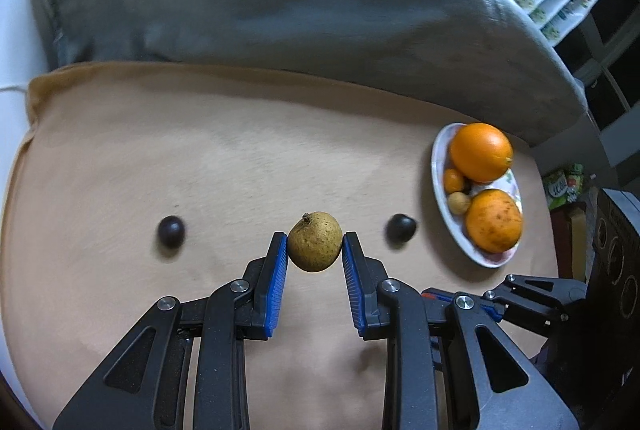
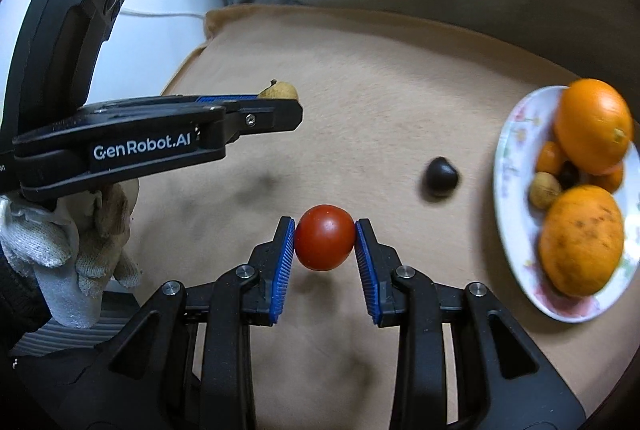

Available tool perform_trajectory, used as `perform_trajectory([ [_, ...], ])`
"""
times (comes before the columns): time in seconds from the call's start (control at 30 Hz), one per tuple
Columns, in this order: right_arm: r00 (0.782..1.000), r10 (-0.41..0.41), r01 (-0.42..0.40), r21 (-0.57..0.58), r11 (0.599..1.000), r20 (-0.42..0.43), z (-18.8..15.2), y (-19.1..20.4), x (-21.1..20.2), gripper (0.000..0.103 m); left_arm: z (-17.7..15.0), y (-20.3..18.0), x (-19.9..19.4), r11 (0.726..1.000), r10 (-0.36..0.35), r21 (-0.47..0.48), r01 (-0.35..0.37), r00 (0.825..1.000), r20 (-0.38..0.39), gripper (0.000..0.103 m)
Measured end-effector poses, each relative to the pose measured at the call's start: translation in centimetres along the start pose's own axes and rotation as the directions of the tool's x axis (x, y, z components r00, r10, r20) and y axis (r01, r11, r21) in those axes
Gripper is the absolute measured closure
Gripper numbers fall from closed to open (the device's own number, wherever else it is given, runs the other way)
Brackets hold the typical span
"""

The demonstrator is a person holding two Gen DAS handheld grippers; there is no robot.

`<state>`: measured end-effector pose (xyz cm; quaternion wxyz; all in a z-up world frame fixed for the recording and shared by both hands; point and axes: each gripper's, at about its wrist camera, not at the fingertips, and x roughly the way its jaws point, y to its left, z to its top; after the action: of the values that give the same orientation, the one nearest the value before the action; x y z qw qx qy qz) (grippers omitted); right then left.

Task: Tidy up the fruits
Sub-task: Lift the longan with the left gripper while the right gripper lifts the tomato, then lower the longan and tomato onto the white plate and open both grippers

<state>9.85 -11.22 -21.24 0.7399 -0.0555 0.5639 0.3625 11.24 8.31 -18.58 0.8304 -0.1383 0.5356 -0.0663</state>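
While the tan cloth-covered cushion (image 1: 160, 150) lay beneath both tools, a dark round fruit (image 1: 171, 231) rested at far left. Next, the left gripper (image 1: 315, 250) had its blue ribbed pads clamped on a speckled yellow-brown round fruit (image 1: 315, 241), clear of the cloth. The right gripper (image 2: 325, 250) pinched a glossy red tomato (image 2: 325, 243). A second dark fruit (image 2: 440, 177) lay just beside the floral white plate (image 2: 516, 134) holding oranges (image 2: 582, 240).

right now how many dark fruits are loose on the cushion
2: one dark fruit left of the held pear, another between pear and plate. More may hide behind grippers.
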Motion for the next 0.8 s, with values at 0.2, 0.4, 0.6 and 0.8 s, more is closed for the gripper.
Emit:
perform_trajectory([
  [0.2, 0.999, -0.033, 0.031, 0.053, 0.998, 0.036, -1.1, -2.6, -2.8, 0.071, 0.4, -2.9, 0.5, 0.998, -0.023, 0.051, 0.023, 1.0, 0.004, 0.077],
  [0.4, 0.995, -0.063, 0.055, 0.108, 0.993, 0.073, -2.0, -4.9, -5.3, 0.071, 1.0, -4.9, 0.8, 0.995, -0.045, 0.09, 0.046, 0.999, -0.008, 0.077],
  [0.6, 0.99, -0.098, 0.083, 0.153, 0.985, 0.099, -2.8, -7.5, -7.8, 0.071, 1.4, -7.4, 1.8, 0.99, -0.063, 0.124, 0.065, 0.998, -0.019, 0.077],
  [0.8, 0.984, -0.133, 0.108, 0.197, 0.974, 0.12, -3.4, -9.9, -9.4, 0.071, 1.7, -9.4, 2.6, 0.984, -0.077, 0.156, 0.082, 0.996, -0.037, 0.077],
])
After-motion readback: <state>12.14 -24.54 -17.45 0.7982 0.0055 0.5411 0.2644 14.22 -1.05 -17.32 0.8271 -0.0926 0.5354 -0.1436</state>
